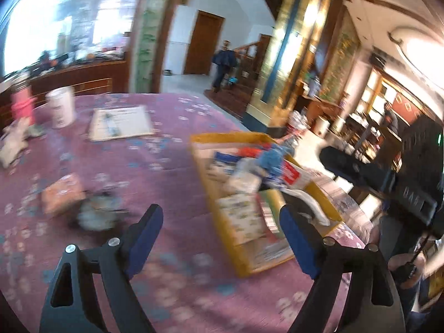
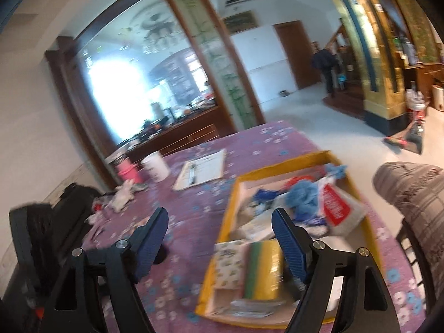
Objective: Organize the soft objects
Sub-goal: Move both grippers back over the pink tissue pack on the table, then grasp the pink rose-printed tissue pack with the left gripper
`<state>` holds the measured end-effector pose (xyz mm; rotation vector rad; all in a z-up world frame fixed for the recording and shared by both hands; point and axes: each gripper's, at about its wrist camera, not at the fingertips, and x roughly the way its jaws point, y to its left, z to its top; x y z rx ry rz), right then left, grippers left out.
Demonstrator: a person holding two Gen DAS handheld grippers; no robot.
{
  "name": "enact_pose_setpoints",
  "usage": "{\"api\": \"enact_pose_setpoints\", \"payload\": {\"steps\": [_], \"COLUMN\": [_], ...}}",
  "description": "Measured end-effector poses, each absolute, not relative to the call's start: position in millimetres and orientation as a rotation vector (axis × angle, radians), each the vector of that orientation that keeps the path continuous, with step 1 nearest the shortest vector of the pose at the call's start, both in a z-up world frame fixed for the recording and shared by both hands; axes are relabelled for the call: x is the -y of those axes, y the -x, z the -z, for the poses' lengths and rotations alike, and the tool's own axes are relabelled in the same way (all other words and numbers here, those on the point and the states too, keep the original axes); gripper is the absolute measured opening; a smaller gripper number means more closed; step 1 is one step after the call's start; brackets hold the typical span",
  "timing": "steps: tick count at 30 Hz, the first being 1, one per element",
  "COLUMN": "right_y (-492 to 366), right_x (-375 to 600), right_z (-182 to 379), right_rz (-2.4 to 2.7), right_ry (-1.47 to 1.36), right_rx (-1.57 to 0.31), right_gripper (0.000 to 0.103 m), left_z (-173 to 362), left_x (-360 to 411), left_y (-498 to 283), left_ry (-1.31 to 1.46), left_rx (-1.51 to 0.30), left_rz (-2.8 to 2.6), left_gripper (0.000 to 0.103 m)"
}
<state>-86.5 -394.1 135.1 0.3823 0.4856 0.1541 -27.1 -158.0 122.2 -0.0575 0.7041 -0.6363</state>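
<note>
Both views motion-blurred; almost no text legible. Pale raised letters, possibly "DAHI", stand on the black device (image 1: 410, 197) right of the left tongs (image 1: 220, 233); reading uncertain. Red label on the white bag (image 2: 337, 208) in the yellow box (image 2: 299, 163) beyond the right tongs (image 2: 220, 238): print unreadable. Clipboard sheet (image 2: 201, 170): unreadable.

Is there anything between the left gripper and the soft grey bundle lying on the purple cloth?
Nothing visible: only bare purple floral tablecloth lies between the open left gripper and the blurred grey bundle.
</note>
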Motion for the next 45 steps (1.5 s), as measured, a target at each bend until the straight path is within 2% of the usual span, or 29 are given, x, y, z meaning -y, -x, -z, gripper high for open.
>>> {"api": "enact_pose_setpoints", "payload": {"steps": [3,8,12,22,33,38,45], "right_y": [83,78,71,61,47,43,45], "right_x": [375,354,339,326,315,316,322], "right_z": [-131,-124,-117,-101,-84,-78,-75], "right_rz": [-0.194,-0.246,-0.271,-0.289,-0.324,-0.324,-0.317], "right_ry": [-0.355,-0.337,-0.324,-0.286,-0.279,-0.282,-0.290], "right_rx": [-0.508,-0.535,-0.562,-0.630,-0.674,-0.685,-0.690], "right_gripper": [0.081,0.081,0.081,0.081,0.081,0.081,0.081], "left_z": [-127,-121,-94,-27,-12,-31,-19], "left_x": [98,21,-14,-1,5,6,35], "left_y": [12,-35,-92,-178,-146,-150,-157], "left_ry": [0.065,0.053,0.084,0.246,0.052,-0.036,-0.297], "left_rx": [-0.726,-0.780,-0.859,-0.972,-0.979,-0.904,-0.996], "left_rz": [0.589,0.479,0.445,0.550,0.642,0.568,0.658], "left_gripper": [0.091,0.092,0.092,0.092,0.092,0.092,0.092]}}
